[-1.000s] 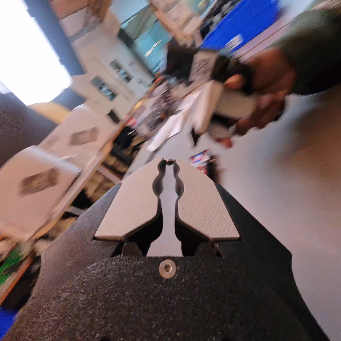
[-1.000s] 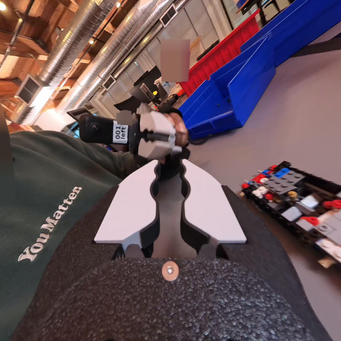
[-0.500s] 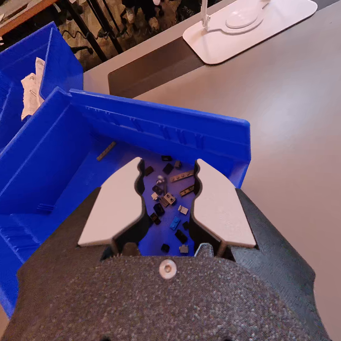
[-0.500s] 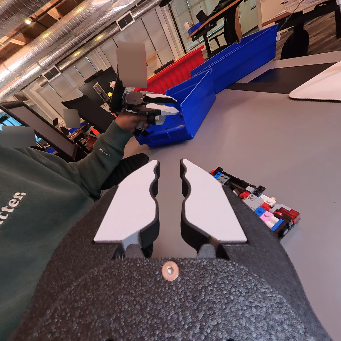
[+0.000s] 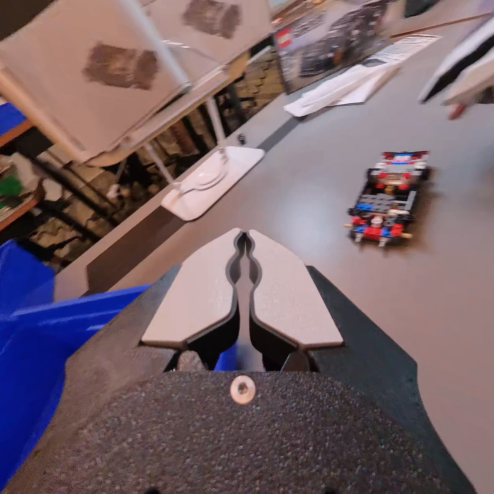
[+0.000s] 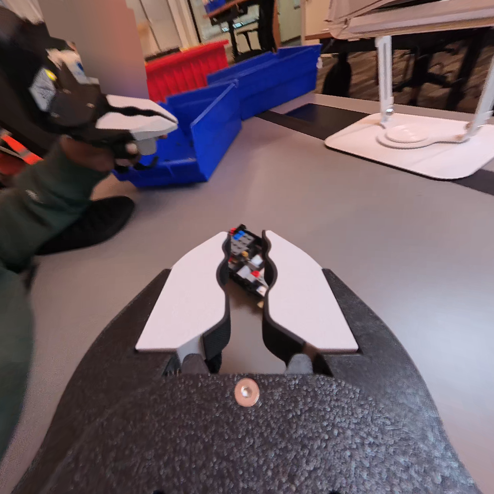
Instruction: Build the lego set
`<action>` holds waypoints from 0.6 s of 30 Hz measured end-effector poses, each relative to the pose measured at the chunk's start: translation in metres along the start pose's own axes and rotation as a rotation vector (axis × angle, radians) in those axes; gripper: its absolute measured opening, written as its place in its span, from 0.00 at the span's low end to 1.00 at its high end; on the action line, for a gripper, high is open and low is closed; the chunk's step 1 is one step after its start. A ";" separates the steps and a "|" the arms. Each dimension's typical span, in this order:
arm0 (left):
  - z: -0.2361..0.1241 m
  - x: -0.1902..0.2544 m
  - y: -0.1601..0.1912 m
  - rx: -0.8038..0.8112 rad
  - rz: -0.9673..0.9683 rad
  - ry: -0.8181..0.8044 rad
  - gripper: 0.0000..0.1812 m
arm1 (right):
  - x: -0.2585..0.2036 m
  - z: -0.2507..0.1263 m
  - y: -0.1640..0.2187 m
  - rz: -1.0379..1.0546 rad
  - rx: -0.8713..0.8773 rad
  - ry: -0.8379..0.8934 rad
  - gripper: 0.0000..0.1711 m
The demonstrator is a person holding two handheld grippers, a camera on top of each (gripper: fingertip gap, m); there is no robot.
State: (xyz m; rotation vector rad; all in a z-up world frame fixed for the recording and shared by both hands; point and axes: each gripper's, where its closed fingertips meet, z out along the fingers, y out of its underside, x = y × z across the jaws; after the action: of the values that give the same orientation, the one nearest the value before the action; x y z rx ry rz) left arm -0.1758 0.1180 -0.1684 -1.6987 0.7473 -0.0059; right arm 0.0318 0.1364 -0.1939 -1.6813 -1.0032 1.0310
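Open grey tabletop (image 5: 307,203) between blue bin (image 5: 40,334) and partly built lego car (image 5: 385,197); passage clear across this stretch. Far edge obstructed by white stand base (image 5: 213,179) with upright posts. Blue bin at near left, walls raised, entry from above only. Papers (image 5: 344,85) and a set box (image 5: 328,45) at the far end, well apart from the car. In right wrist view: bare surface on both sides of lego car (image 6: 244,260); left flank occupied by left gripper (image 6: 160,125) and green sleeve (image 6: 45,197), near blue bin (image 6: 203,139).
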 end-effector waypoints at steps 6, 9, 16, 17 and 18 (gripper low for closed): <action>0.031 0.079 0.010 -0.032 0.059 0.230 0.00 | 0.017 -0.002 0.021 -0.176 -0.145 0.098 0.15; 0.042 0.100 0.022 -0.065 0.063 0.303 0.12 | 0.010 0.002 0.037 -0.275 -0.241 0.079 0.17; 0.060 0.128 0.030 -0.113 0.011 0.411 0.34 | -0.008 0.015 0.061 -0.515 -0.362 0.071 0.17; 0.063 0.130 0.029 -0.113 0.018 0.414 0.36 | -0.009 0.016 0.062 -0.535 -0.365 0.075 0.16; 0.067 0.132 0.027 -0.107 0.024 0.419 0.37 | -0.009 0.017 0.062 -0.548 -0.362 0.079 0.16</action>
State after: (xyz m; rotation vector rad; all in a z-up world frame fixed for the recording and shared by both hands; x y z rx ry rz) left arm -0.0581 0.1123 -0.2615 -1.8129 1.0935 -0.3184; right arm 0.0237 0.1155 -0.2552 -1.5696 -1.5538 0.4366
